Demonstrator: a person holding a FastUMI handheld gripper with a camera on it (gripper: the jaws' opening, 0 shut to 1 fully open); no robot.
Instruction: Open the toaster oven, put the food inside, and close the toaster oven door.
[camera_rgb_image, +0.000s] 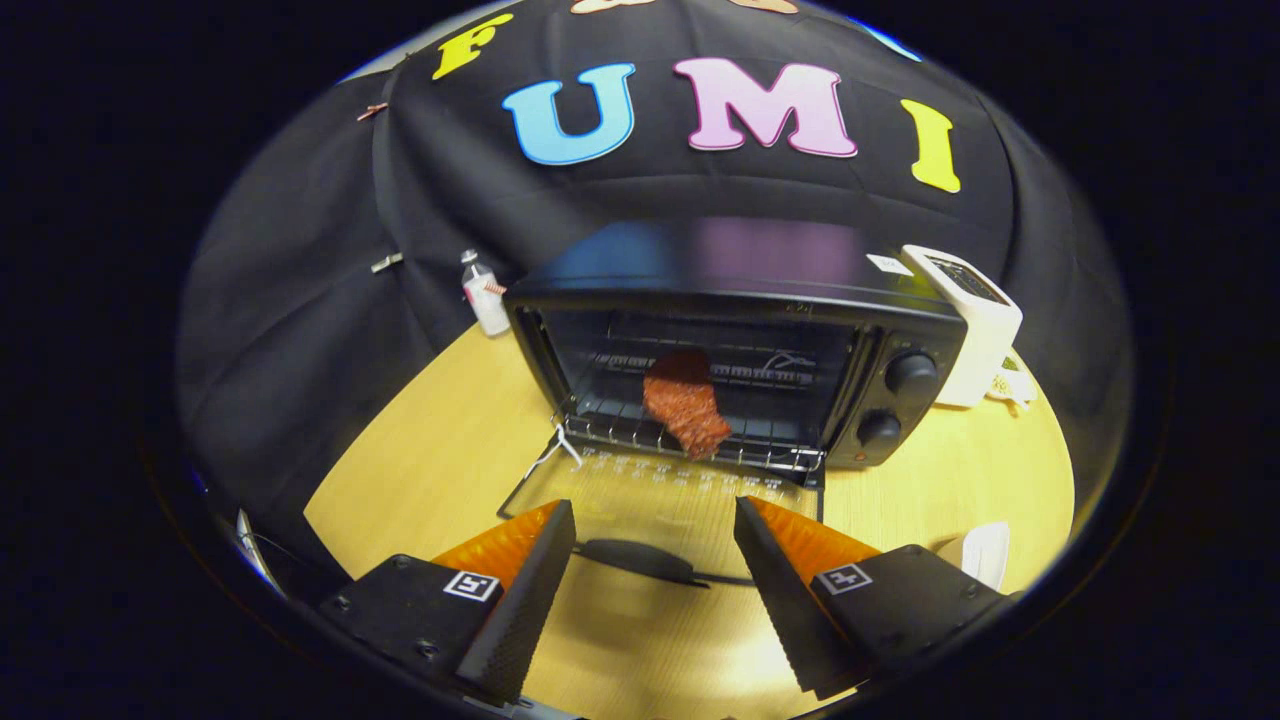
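- The food (685, 403), a reddish-brown piece, lies on the rack (690, 432) inside the oven (735, 340), its near end at the rack's front edge.
- The door (660, 495) is swung down flat toward the gripper, its handle (640, 560) lying between the fingers.
- The gripper (655, 575) is spread wide and holds nothing; both fingers sit clear of the handle.
- Opening and loading look done; closing the door is what remains.
- On the table (440, 450), a small bottle (483, 295) stands left of the oven and a white device (975, 325) right of it.
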